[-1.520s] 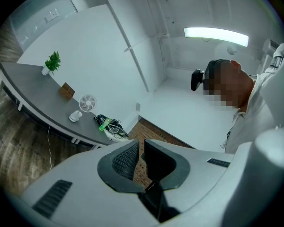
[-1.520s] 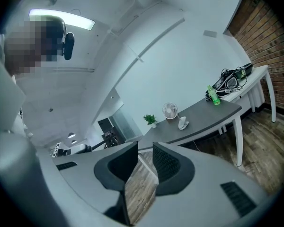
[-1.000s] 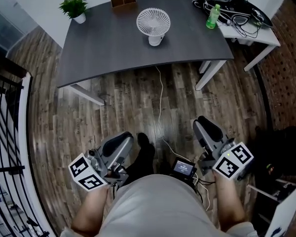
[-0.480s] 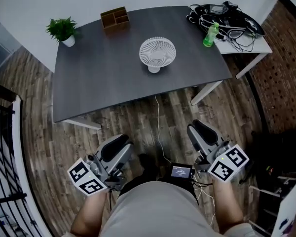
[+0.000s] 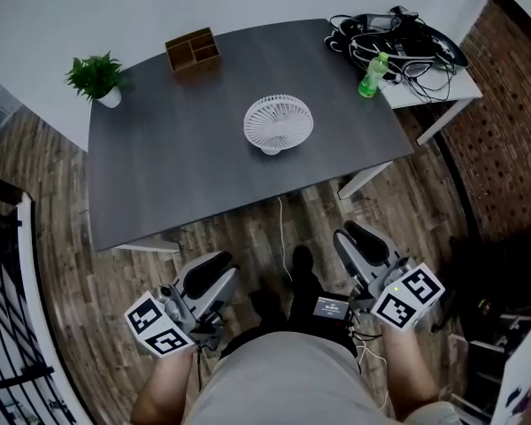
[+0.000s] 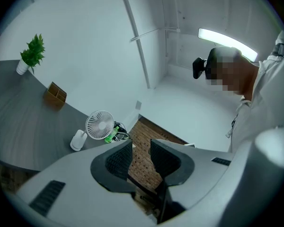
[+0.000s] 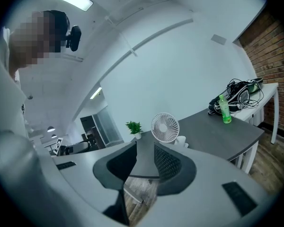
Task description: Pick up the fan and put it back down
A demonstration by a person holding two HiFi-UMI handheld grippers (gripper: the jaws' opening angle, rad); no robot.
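Observation:
A small white fan (image 5: 278, 124) stands upright in the middle of a dark grey table (image 5: 159, 175), its cord hanging over the front edge. Both grippers are held low in front of the person, over the wooden floor and short of the table. The left gripper (image 5: 214, 268) is open with nothing between its jaws. In the left gripper view (image 6: 141, 148) the fan (image 6: 100, 125) is far off. The right gripper (image 5: 354, 237) has its jaws opening, with nothing between them. The right gripper view (image 7: 145, 150) shows the fan (image 7: 164, 127) just above the jaws.
On the table are a potted plant (image 5: 96, 76) at the far left corner and a wooden organiser (image 5: 192, 51) at the back. A green bottle (image 5: 369, 76) and tangled cables (image 5: 398, 34) sit by a white side table (image 5: 442, 87). A black railing (image 5: 0, 326) stands left.
The person has stepped toward the table. The fan and the table's front edge now lie lower and nearer in the head view, and both grippers have come forward with the person.

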